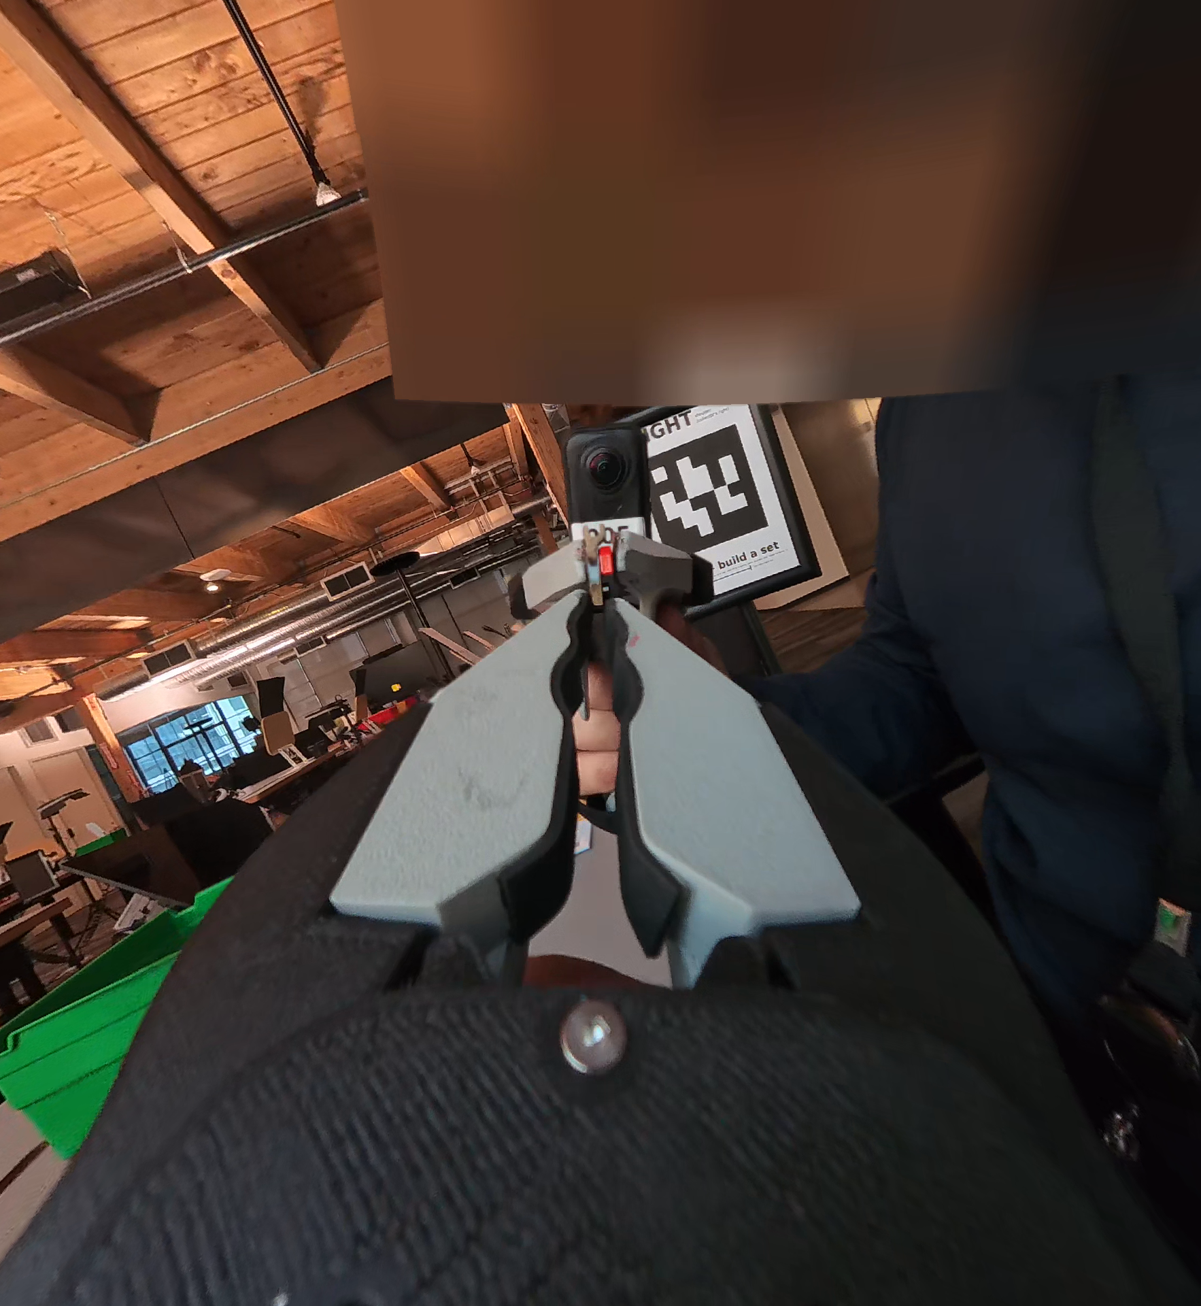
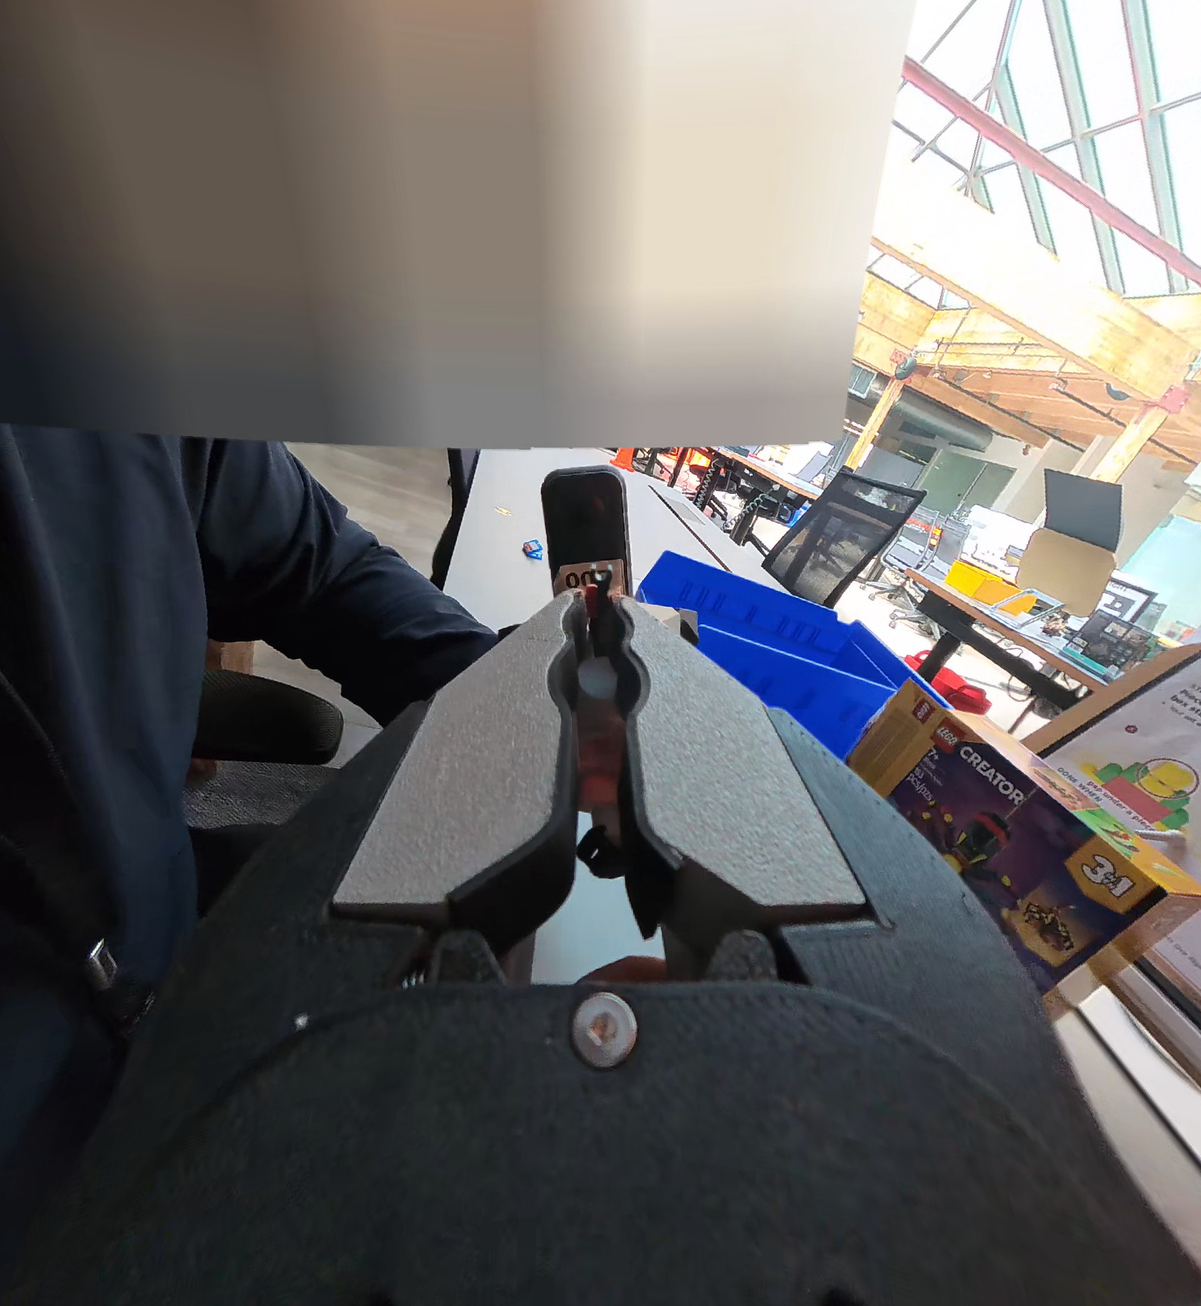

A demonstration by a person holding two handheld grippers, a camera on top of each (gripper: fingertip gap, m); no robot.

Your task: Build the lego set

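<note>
Small lego pieces held up in the air, and the set box on the counter.

A small red piece [image 1: 606, 563] sits beside a thin tan piece [image 1: 593, 565], both pinched at the tips; the lego box [image 2: 1007, 820], yellow and purple, lies tilted on the counter [image 2: 506, 537].

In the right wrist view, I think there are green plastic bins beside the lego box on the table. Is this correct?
Not quite: the plastic bins beside the lego box are blue, not green, as the right wrist view shows. A green bin appears only in the left wrist view. The rest of your statement holds.
</note>
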